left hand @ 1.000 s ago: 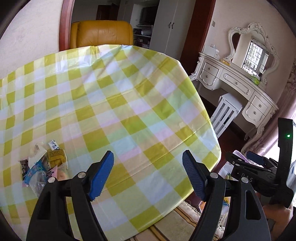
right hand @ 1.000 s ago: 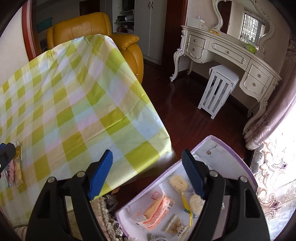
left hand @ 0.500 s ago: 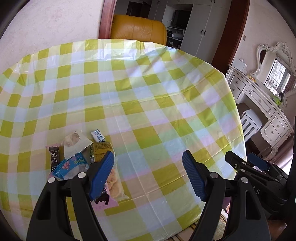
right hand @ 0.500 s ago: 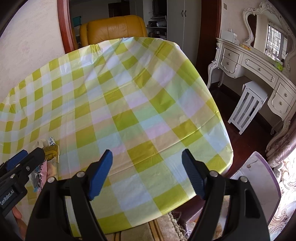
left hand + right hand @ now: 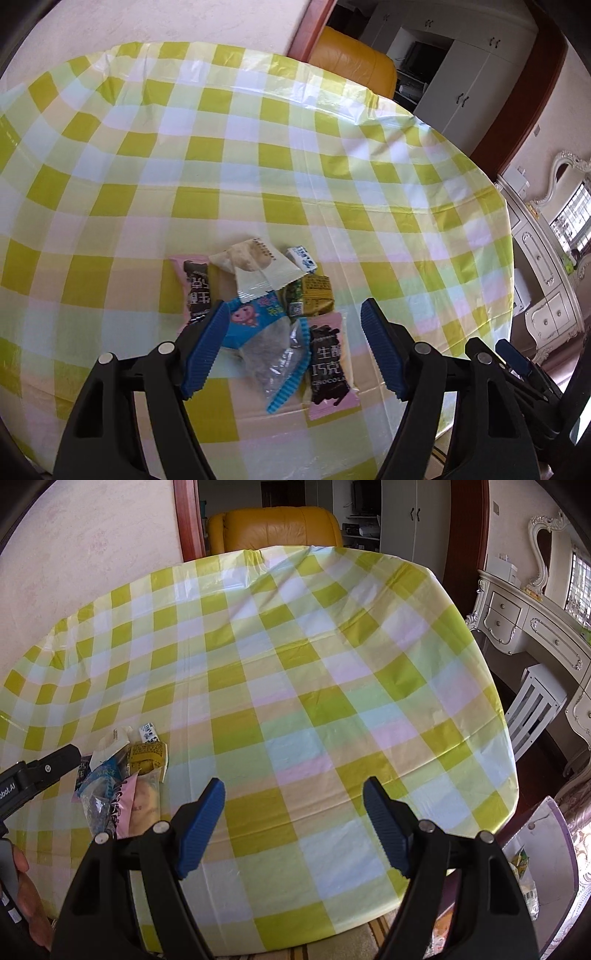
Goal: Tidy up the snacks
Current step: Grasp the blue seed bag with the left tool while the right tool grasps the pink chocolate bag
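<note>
Left gripper (image 5: 293, 349) is hovering over the snack pile (image 5: 273, 306) on the checked tabletop (image 5: 332, 192), fingers (image 5: 205, 350) apart, having just been closing a little, nothing clamped; pads aren't pressing on any wrapper. Pile is sitting near the tabletop's near-left area: pink chocolate bar (image 5: 328, 365) between the fingers in view, clear blue-edged bag (image 5: 275, 354) beside it overlapping, white wrapper (image 5: 258, 269) and yellow packet (image 5: 317, 301) further back, second pink bar (image 5: 195, 286) on the left, small white-blue candy (image 5: 302, 257) at the far edge. Right gripper (image 5: 295, 825) is hanging over bare checked cloth right of the pile, fingers apart, holding nothing. Purple-rimmed box (image 5: 543, 845) is sitting below the tabletop edge at lower right.
</note>
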Tool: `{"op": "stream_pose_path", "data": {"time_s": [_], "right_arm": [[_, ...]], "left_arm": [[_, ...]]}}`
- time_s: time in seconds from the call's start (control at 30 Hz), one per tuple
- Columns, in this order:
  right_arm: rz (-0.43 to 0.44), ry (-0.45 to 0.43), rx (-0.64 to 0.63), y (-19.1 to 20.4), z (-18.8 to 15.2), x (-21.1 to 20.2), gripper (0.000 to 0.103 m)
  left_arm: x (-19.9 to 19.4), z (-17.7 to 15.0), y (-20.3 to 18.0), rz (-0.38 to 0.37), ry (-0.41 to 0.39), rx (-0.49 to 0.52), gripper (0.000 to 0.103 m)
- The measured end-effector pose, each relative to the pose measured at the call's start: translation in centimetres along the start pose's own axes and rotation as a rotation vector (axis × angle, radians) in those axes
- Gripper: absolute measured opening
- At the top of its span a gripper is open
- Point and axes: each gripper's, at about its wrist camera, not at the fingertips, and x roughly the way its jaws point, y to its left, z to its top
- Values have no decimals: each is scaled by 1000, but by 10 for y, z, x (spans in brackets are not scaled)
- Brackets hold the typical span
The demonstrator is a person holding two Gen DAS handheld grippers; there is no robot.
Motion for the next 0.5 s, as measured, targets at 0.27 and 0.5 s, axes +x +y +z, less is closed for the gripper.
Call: {"op": "stream_pose_path", "data": {"time_s": [0.27,0.5], "right_arm": [[84,22,-104,38,-6,5,77],[146,39,-179,67,-11,4,77]], "left_arm": [[8,-5,72,-99,64,-259,59],[16,-17,78,-246,137,-352,55]]}}
